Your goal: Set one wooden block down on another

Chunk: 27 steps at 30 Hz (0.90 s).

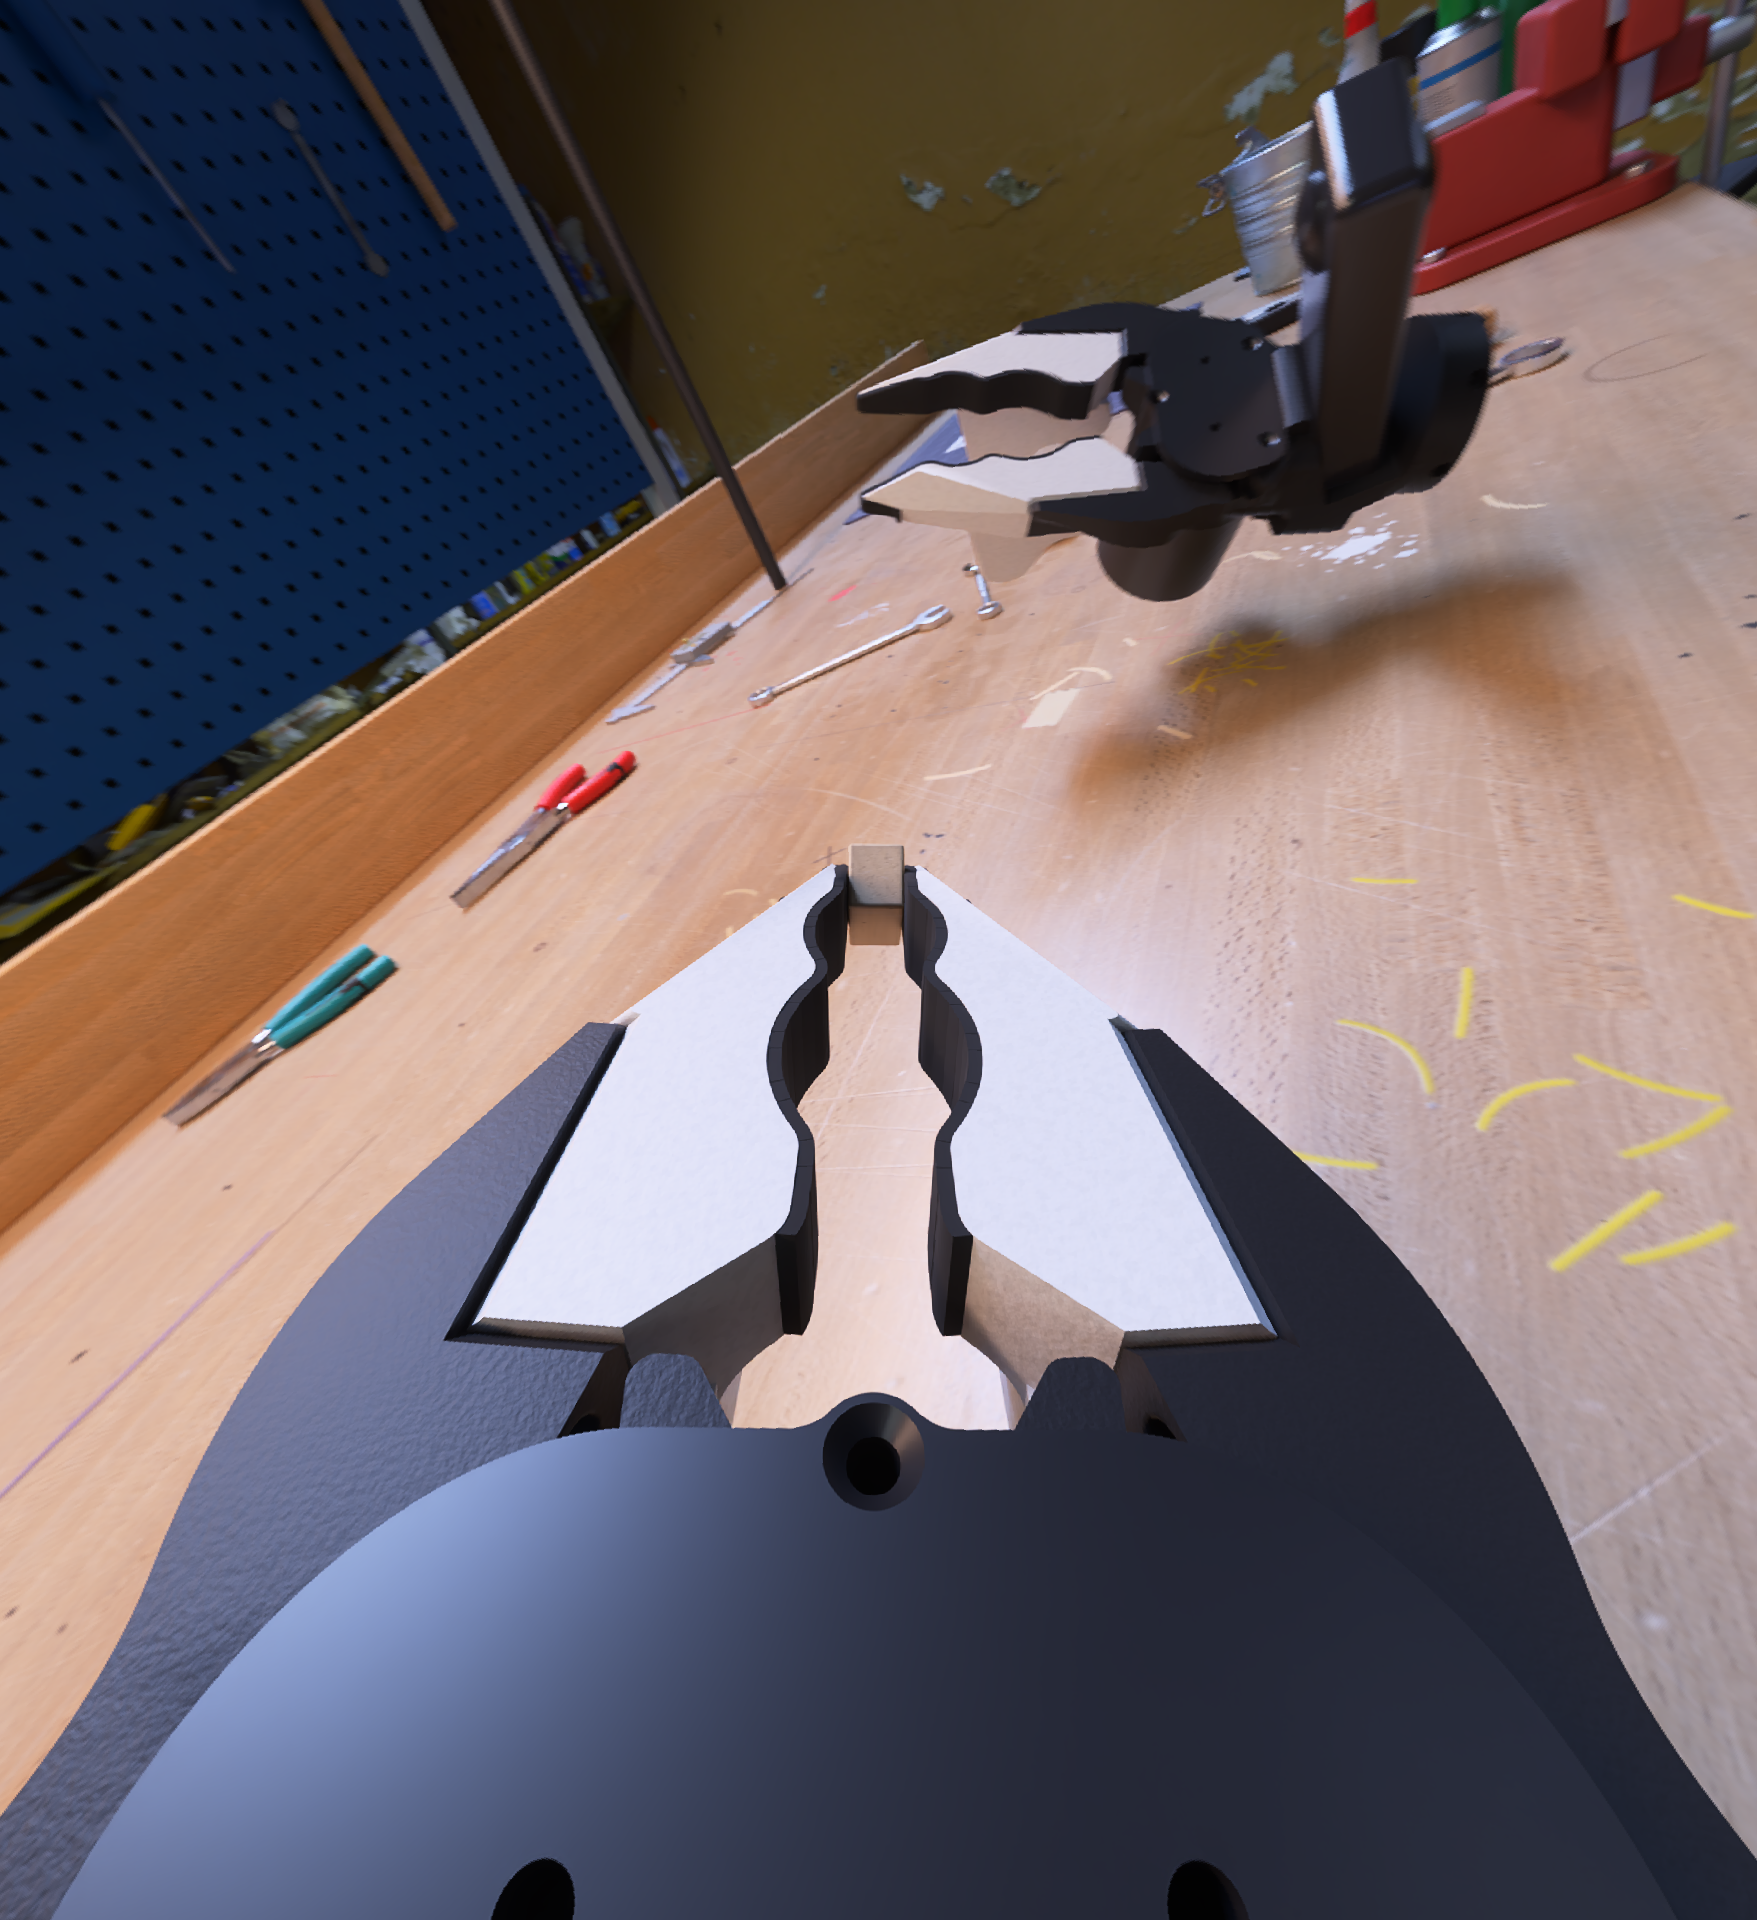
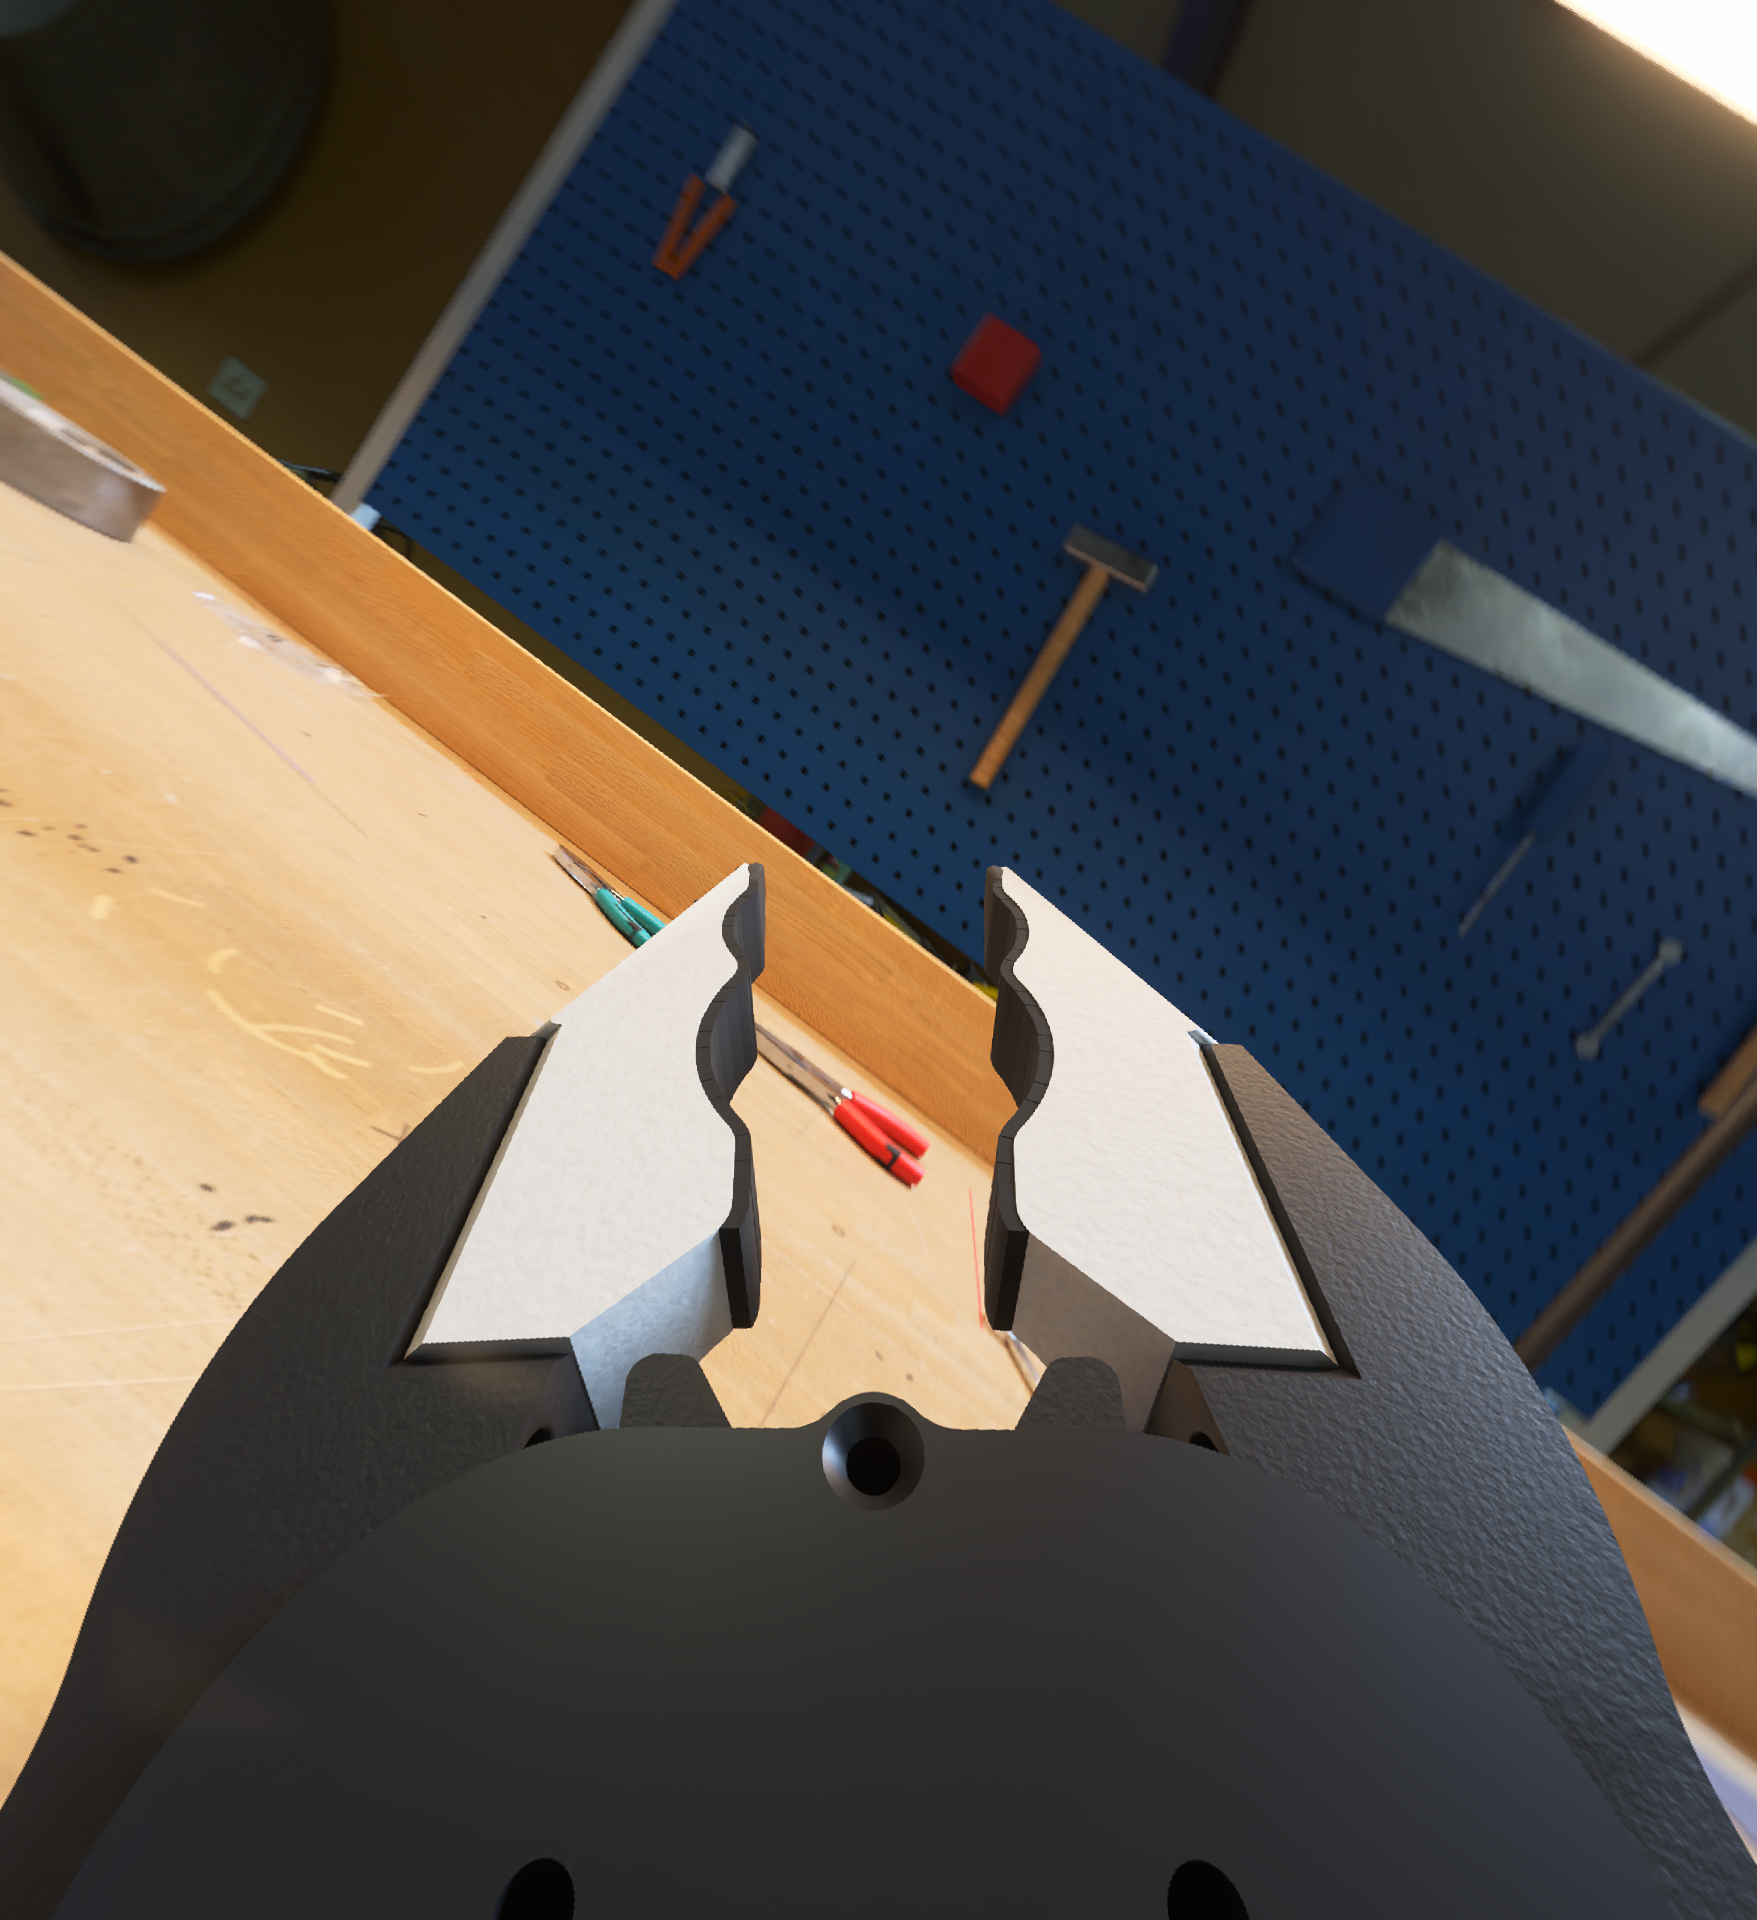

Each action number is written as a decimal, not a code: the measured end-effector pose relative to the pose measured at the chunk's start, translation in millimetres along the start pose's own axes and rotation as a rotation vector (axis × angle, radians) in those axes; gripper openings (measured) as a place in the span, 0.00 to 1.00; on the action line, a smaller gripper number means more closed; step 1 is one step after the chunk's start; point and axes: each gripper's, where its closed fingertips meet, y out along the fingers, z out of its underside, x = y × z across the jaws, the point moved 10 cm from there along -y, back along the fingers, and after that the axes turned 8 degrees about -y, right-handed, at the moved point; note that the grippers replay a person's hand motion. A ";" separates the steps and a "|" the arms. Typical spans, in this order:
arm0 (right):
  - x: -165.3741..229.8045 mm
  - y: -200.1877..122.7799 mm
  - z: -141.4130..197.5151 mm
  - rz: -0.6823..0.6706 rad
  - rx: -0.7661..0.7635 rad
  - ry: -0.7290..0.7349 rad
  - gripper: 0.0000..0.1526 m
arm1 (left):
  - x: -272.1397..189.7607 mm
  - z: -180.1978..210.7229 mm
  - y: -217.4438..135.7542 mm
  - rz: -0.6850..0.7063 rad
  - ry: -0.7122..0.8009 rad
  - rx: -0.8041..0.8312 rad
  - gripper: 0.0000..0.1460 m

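Observation:
In the left wrist view my left gripper is shut on a small pale wooden block, pinched between its fingertips above the wooden workbench. The right gripper shows farther off in that view, hovering above the bench with its jaws apart and nothing between them. In the right wrist view my right gripper is open and empty, pointing toward the bench's back rail and the pegboard. No second block is in view.
Red-handled chisel and teal-handled chisel lie near the raised back rail; both show in the right wrist view. A wrench, metal bucket and red vise stand farther off. Blue pegboard holds tools.

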 end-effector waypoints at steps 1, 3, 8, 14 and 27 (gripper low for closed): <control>-1.9 1.5 5.0 0.019 0.027 0.030 0.28 | -0.2 -0.2 0.3 0.020 -0.012 0.004 0.06; -6.6 3.6 11.4 0.062 0.067 0.083 0.29 | -0.3 -0.2 0.6 0.052 -0.037 0.009 0.06; -12.8 0.8 16.4 0.101 0.076 0.153 0.29 | 2.4 6.0 2.6 0.094 -0.111 0.090 0.06; -9.9 2.3 16.2 0.068 0.076 0.145 0.26 | -0.8 18.3 12.4 0.160 -0.183 0.272 0.06; -5.6 4.3 15.4 0.029 0.078 0.134 0.24 | -6.3 34.3 23.0 0.201 -0.212 0.481 0.06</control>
